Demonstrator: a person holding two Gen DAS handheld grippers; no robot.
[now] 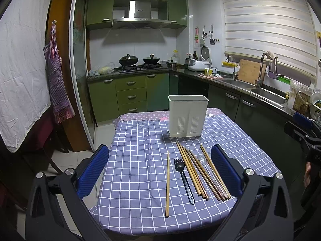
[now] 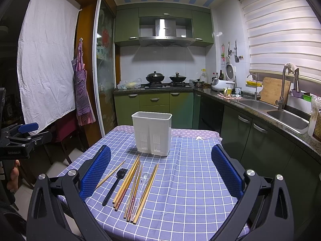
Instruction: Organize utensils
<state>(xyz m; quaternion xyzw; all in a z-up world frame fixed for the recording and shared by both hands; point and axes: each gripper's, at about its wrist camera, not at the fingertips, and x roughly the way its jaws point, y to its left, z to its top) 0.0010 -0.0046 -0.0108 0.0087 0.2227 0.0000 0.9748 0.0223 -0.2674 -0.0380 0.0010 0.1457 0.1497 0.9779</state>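
Over the table, both grippers' jaws gape, empty.

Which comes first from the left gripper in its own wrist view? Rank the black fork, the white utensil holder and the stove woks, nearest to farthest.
1. The black fork: on the checked cloth, in front of the left gripper, beside the chopsticks.
2. The white utensil holder: upright, toward the table's far edge.
3. The woks: on the stove against the back wall.
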